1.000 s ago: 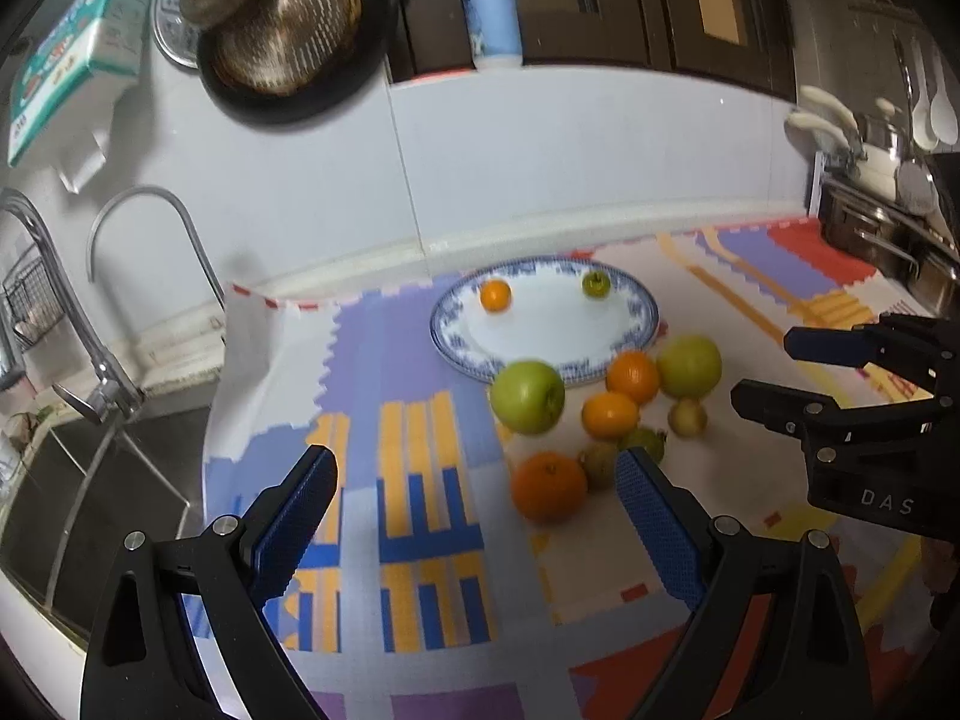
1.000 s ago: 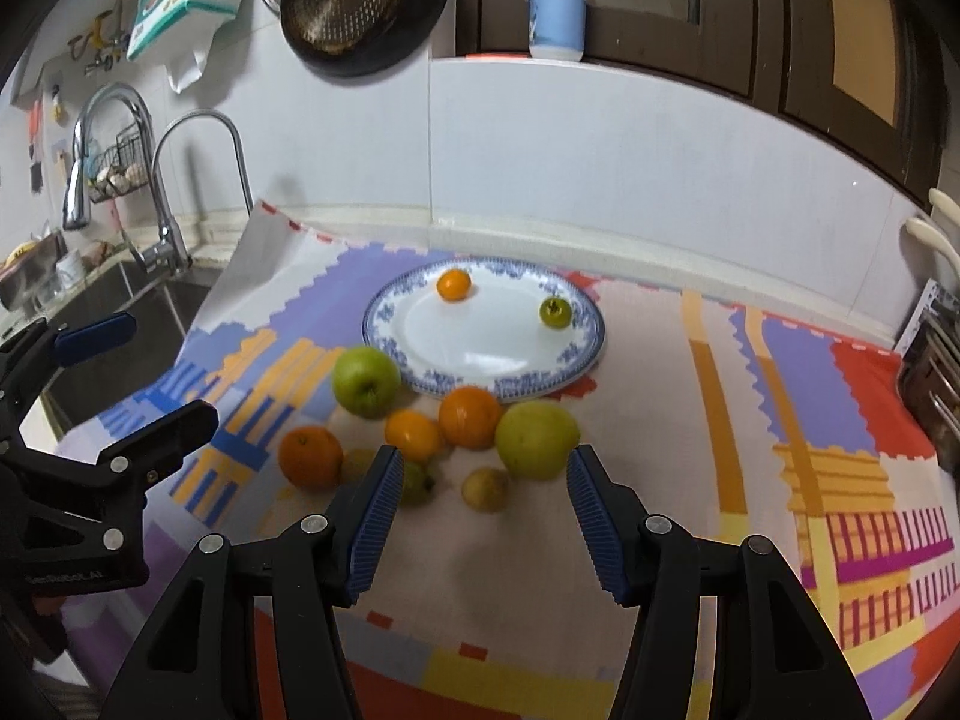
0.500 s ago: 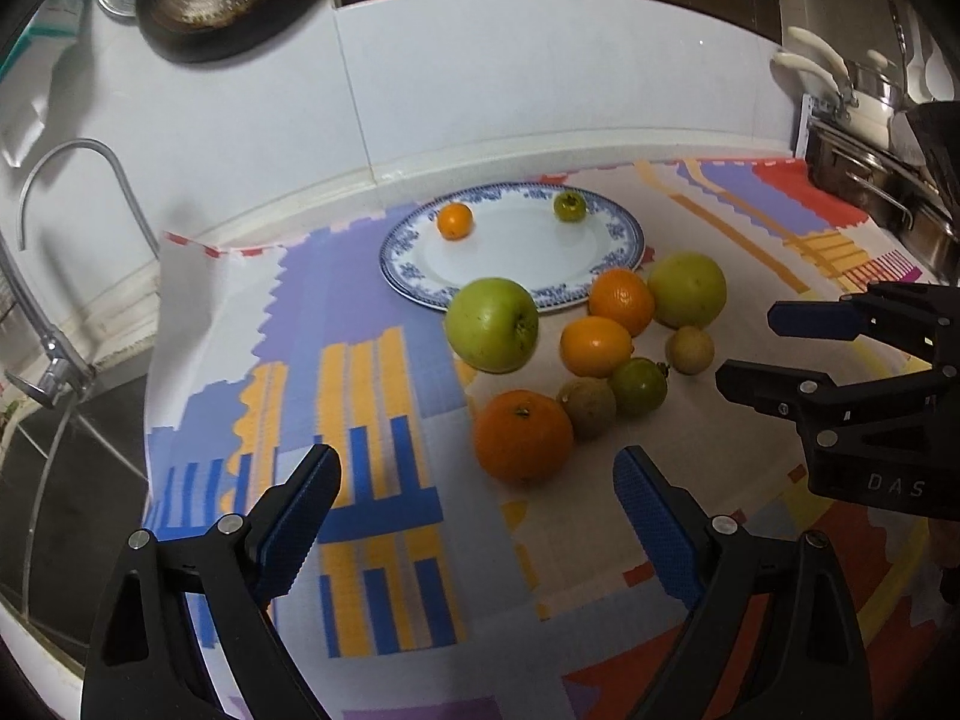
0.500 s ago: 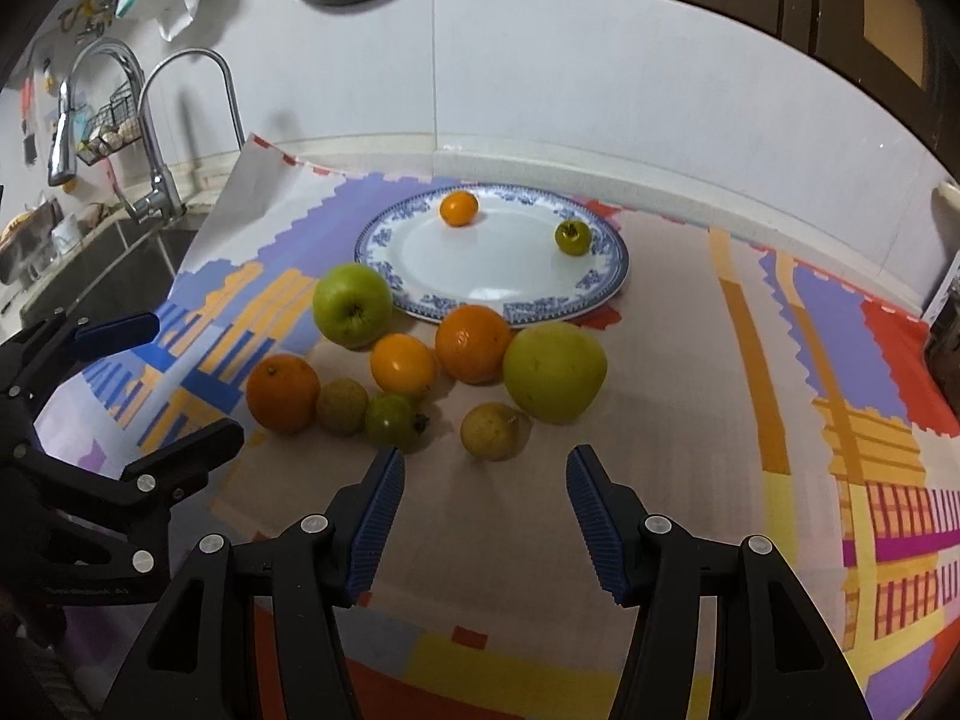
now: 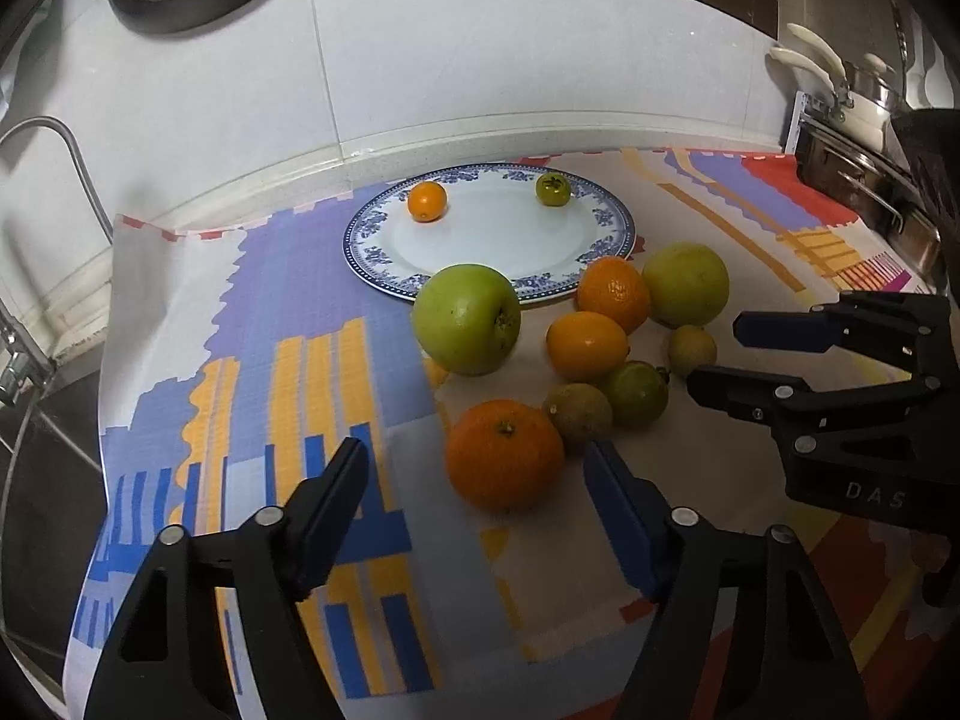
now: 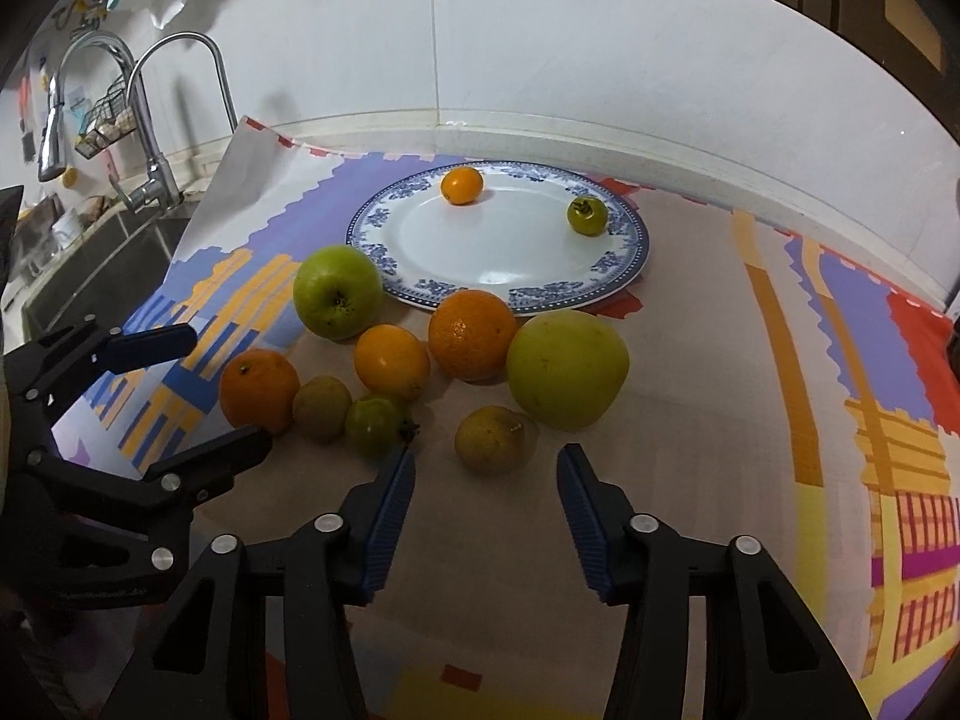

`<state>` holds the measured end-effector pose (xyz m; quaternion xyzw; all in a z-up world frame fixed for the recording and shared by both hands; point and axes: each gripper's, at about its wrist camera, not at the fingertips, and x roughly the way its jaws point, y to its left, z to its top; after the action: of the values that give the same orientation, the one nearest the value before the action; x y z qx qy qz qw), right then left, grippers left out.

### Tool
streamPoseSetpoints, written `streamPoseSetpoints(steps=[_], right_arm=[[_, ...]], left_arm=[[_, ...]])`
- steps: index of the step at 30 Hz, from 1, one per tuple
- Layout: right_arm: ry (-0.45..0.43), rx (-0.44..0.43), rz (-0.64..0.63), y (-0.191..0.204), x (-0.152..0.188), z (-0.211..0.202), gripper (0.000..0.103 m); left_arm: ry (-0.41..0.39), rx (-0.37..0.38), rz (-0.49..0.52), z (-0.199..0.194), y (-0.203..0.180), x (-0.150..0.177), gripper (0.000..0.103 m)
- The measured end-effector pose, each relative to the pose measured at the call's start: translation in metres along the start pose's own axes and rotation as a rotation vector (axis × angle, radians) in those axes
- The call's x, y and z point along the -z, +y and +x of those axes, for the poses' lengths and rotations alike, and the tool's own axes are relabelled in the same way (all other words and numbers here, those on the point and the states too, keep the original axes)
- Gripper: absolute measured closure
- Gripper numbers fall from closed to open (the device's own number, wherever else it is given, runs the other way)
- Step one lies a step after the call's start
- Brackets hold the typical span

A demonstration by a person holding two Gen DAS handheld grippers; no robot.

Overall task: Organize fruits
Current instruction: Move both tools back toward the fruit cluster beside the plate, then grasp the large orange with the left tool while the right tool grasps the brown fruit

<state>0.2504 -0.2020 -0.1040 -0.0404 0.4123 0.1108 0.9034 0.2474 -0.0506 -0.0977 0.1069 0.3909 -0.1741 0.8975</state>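
Blue-rimmed plate (image 5: pixel 606 252) on the table, carrying one small orange (image 5: pixel 427 200) and one small green fruit (image 5: pixel 552 188); the other fruits lie clustered just in front of the plate. My left gripper (image 5: pixel 474 504) has its fingers spread, empty, around the near orange (image 5: pixel 504 453). My right gripper (image 6: pixel 485 495) is likewise spread, before a small brown fruit (image 6: pixel 491 439). Risk: round fruits touch one another, so closing on one may nudge its neighbours and set them rolling. Compared with a second ago, both grippers have moved in closer to the cluster.
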Motion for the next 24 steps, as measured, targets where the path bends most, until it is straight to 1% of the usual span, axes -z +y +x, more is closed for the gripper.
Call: streamPoseSetpoints(steps=[1, 4, 6, 11, 13, 14, 19, 24], right_arm=[[0.001, -0.003, 0.002, 0.000, -0.001, 0.001, 0.055], [-0.003, -0.004, 0.010, -0.001, -0.002, 0.004, 0.055], [-0.003, -0.009, 0.014, -0.002, -0.003, 0.005, 0.059], [0.010, -0.023, 0.018, -0.002, -0.003, 0.012, 0.063], [0.011, -0.027, 0.022, -0.002, -0.004, 0.013, 0.066], [0.013, -0.030, 0.023, -0.003, -0.004, 0.014, 0.066], [0.016, -0.035, 0.022, -0.003, -0.004, 0.016, 0.074], [0.012, -0.044, 0.018, -0.001, -0.004, 0.013, 0.075]], left_arm=[[0.002, 0.004, -0.003, 0.001, 0.000, -0.001, 0.035], [0.011, 0.026, -0.020, 0.005, 0.002, -0.002, 0.041], [0.019, 0.037, -0.029, 0.007, 0.003, -0.003, 0.046], [0.025, 0.069, -0.043, 0.010, 0.004, -0.003, 0.053], [0.028, 0.085, -0.046, 0.010, 0.004, -0.004, 0.059], [0.029, 0.090, -0.047, 0.011, 0.003, -0.004, 0.060], [0.029, 0.088, -0.046, 0.010, 0.003, -0.003, 0.060], [0.023, 0.082, -0.055, 0.006, 0.004, -0.003, 0.060]])
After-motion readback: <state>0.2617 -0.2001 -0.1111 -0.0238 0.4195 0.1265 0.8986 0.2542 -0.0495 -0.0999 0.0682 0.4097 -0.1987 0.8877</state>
